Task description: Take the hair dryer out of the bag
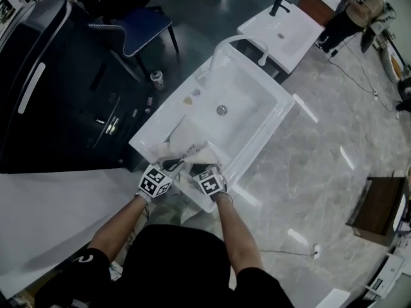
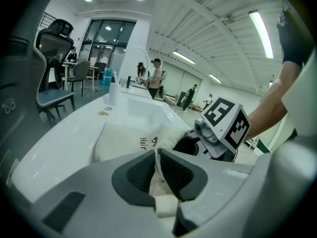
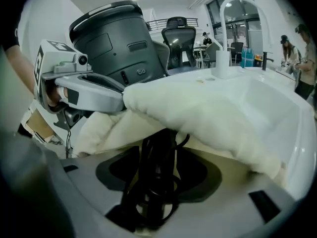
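head view: white sink (image 1: 257,101) runs from 7 to 1 o'clock. cream cloth bag (image 1: 192,140) lies at its 7 o'clock end, on the basin edge. left gripper (image 1: 168,167) and right gripper (image 1: 200,170) sit side by side at the bag's near edge, left at 8 o'clock of the right one. faucet (image 1: 241,43) is at the sink's 12 o'clock. big dark machine (image 1: 58,82) is at 9 o'clock.

left gripper view: left gripper (image 2: 154,157) jaws are pressed together on a fold of the bag (image 2: 124,138), with cloth pinched between the pads. the right gripper (image 2: 193,144) is at 2 o'clock with its tips in the bag mouth. sink rim (image 2: 54,152) is at 9 o'clock.

right gripper view: right gripper (image 3: 158,175) jaws are clamped on the hair dryer (image 3: 153,157). only a black body part and looped cord show between the pads; the rest is inside the bag (image 3: 213,113), which drapes over it at 12 to 2 o'clock. left gripper (image 3: 106,98) is at 10 o'clock, biting the bag edge. dark machine (image 3: 114,38) is behind it at 11.
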